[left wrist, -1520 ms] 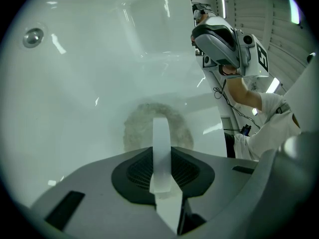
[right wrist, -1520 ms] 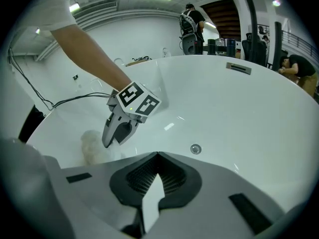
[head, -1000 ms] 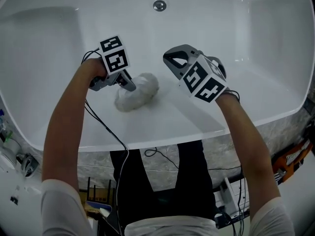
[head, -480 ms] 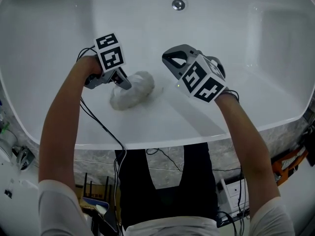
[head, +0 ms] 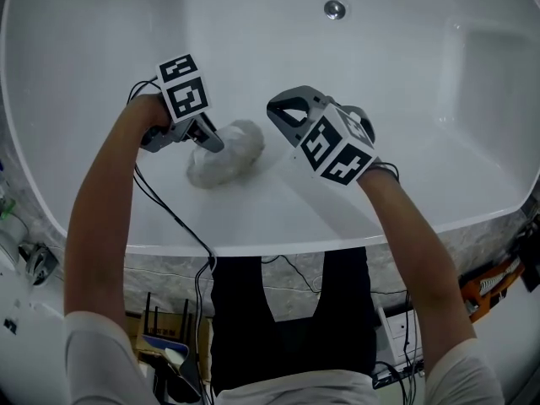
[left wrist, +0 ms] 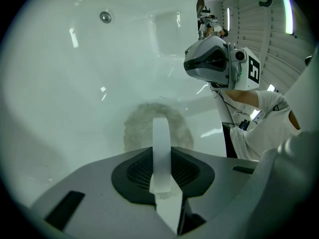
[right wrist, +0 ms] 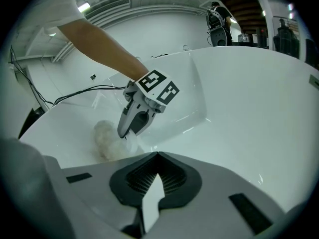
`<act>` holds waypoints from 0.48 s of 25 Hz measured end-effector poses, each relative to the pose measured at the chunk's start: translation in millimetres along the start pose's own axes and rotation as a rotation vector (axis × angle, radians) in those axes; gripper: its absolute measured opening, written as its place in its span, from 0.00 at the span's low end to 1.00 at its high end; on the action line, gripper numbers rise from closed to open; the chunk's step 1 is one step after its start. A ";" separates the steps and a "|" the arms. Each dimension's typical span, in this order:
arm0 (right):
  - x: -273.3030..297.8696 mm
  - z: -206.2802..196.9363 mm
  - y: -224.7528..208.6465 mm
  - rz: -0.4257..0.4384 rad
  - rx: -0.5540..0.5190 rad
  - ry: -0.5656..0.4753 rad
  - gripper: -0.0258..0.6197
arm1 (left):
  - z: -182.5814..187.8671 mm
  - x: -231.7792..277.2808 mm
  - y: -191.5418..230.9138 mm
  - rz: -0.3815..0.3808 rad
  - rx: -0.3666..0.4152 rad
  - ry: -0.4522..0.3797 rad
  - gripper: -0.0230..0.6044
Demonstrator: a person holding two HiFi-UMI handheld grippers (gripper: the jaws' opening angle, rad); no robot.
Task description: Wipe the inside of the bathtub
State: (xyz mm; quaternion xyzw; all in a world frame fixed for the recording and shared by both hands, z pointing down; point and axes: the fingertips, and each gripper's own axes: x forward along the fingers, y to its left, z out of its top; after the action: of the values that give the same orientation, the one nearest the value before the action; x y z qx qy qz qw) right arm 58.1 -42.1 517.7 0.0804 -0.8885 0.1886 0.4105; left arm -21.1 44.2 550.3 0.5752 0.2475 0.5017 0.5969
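White cloth (head: 226, 160) is being pinched by the left gripper (head: 213, 145) and pressed on the inner slope of the bathtub (head: 278, 226).
Near rim is being leaned over by a person, with both forearms being reached across it. A black cable (head: 173, 216) is being trailed from the left gripper down past the rim. The cloth is being bunched at the left jaw tips, which are being closed on its near edge, against the white surface just inside the near wall. Right gripper (head: 278, 110) is being held just beside the cloth, clear of the tub surface, jaws being pressed together on nothing. Round metal fitting (head: 335, 9) is being seen on the far wall, well apart.
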 end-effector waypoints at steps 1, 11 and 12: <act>1.7 -0.2 3.5 0.010 -0.002 -0.001 0.07 | 0.1 -0.5 -0.6 0.001 -0.001 -0.005 0.17; 7.1 -4.3 18.2 0.057 -0.019 -0.006 0.07 | 2.4 -4.4 -5.3 -0.005 -0.025 -0.047 0.17; 7.7 -5.9 19.0 0.059 -0.022 -0.004 0.07 | 2.4 -4.3 -5.3 -0.004 -0.022 -0.042 0.17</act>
State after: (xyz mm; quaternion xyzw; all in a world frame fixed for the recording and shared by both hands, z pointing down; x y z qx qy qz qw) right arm 51.5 -22.2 522.0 0.0499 -0.8933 0.1909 0.4037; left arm -18.9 40.2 544.6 0.5784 0.2305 0.4909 0.6094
